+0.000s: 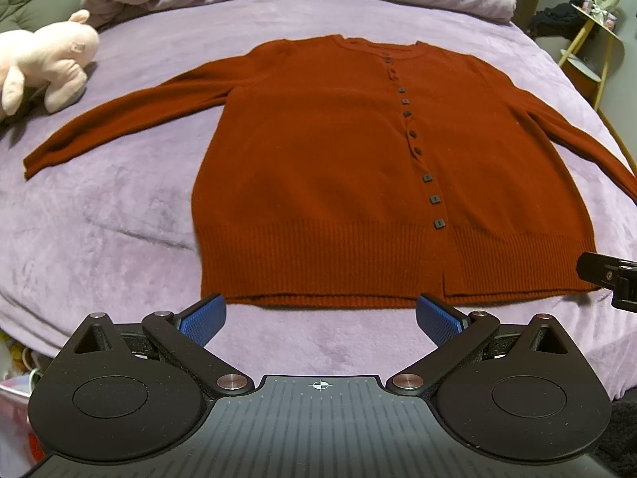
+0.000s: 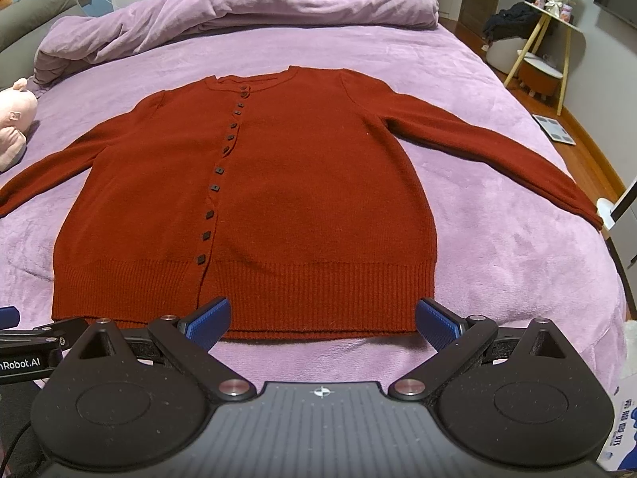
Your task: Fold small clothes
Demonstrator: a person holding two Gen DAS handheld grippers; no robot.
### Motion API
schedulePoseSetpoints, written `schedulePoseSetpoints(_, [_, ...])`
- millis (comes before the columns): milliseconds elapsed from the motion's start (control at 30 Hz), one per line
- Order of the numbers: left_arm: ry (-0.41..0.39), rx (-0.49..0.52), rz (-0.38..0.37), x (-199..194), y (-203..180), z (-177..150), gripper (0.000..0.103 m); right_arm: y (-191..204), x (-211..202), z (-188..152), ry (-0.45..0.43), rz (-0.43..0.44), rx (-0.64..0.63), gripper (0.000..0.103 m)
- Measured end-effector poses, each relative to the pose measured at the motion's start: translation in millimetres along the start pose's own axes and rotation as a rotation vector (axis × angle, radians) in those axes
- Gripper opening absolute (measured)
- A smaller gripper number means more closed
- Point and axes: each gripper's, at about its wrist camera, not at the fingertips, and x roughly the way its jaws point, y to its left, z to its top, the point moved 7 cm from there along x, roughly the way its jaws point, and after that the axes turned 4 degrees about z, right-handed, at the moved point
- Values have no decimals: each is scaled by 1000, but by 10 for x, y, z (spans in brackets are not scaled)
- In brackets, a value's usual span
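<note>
A rust-red knitted cardigan with a row of small dark square buttons (image 1: 338,167) lies flat and face up on my lilac plush bedspread (image 1: 99,207), both sleeves spread out to the sides. Its long axis runs straight away from me: ribbed hem at the near edge of the bed, neckline toward the rumpled lilac duvet (image 2: 239,12) at the far edge.

My left gripper (image 1: 321,314) hangs just short of the hem, its blue-padded fingers (image 1: 205,316) spread wide and holding nothing. It faces the hem's left half, with the button line off to its right. My right gripper (image 2: 323,318) is likewise spread wide and empty, its fingertips over the hem's right half, with the button line to its left.

So the garment lies dead ahead of both grippers, hem nearest, each gripper close to its own hem corner. No fold has been made yet, I judge; either sleeve is well out to the side of its gripper.

A pink plush toy (image 1: 43,59) rests near the bed's far left edge, apart from the left sleeve
</note>
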Motion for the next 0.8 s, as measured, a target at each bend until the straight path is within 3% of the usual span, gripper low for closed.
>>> schedulePoseSetpoints(800, [16,1,-5,-25,-16,-2,103,20,-5,13,2,7,0,99])
